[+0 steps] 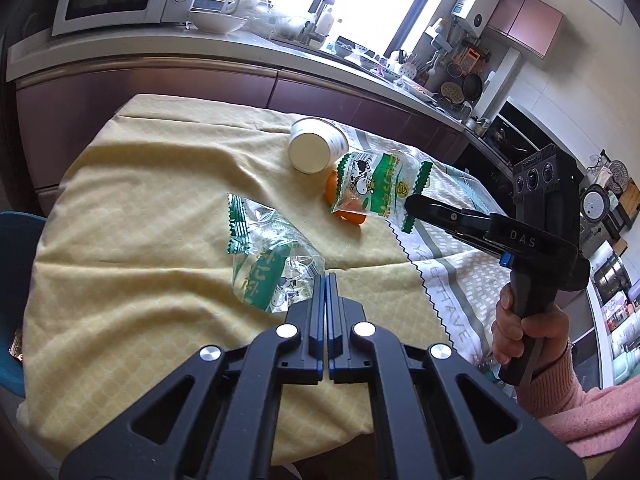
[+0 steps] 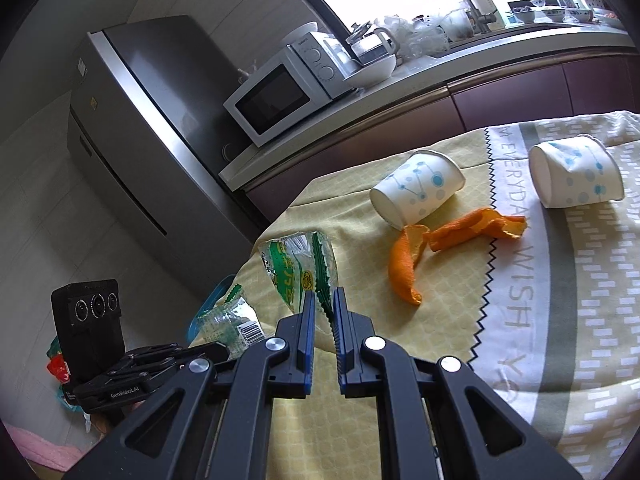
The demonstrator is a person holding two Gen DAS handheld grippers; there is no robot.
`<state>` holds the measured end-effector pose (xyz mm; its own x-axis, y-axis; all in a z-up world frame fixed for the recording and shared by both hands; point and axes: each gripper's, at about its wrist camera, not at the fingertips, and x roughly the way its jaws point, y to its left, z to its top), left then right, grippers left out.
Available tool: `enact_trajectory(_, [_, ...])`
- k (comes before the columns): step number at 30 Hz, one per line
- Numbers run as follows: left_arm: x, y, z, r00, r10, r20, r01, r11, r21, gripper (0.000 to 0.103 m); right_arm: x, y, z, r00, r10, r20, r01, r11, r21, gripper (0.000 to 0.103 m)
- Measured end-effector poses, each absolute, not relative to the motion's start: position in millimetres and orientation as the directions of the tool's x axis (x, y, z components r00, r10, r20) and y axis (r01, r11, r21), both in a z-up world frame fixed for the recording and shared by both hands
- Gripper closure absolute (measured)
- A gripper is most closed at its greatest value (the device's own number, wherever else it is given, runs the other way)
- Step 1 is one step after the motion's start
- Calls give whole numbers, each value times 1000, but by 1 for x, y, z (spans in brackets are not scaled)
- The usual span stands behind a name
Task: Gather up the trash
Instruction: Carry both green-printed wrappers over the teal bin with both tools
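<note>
My left gripper is shut on a crumpled clear wrapper with green print, held over the yellow tablecloth. My right gripper is shut on the serrated edge of a second green-printed wrapper. In the left wrist view that wrapper hangs lifted from the right gripper, above the orange peel. Orange peel pieces lie on the cloth beside a tipped paper cup. A second tipped cup lies further right.
A blue bin shows past the table's left edge. Kitchen cabinets and a counter with a microwave stand behind the table, a fridge to the left. A grey and white towel covers the table's right part.
</note>
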<state>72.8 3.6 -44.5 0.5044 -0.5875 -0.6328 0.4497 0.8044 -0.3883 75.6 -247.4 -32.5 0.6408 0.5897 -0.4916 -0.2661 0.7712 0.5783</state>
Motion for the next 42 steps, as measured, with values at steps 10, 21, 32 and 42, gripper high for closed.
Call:
enact_trajectory(10, [66, 70, -38, 586, -504, -634, 345, 864, -367, 102, 102, -184, -30, 555, 673, -489, -363, 725, 585, 95])
enact_trajectory(21, [53, 127, -30, 652, -426, -628, 250, 902, -353, 102, 117, -129, -27, 477, 726, -495, -438, 685, 582, 95])
enact_trajectory(32, [47, 154, -25, 682, -374, -628, 193, 921, -339, 102, 128, -90, -27, 407, 760, -506, -490, 649, 582, 95])
enact_trajectory(42, [46, 176, -23, 702, -327, -632, 143, 935, -325, 102, 137, -64, -23, 366, 776, -513, -523, 628, 576, 95])
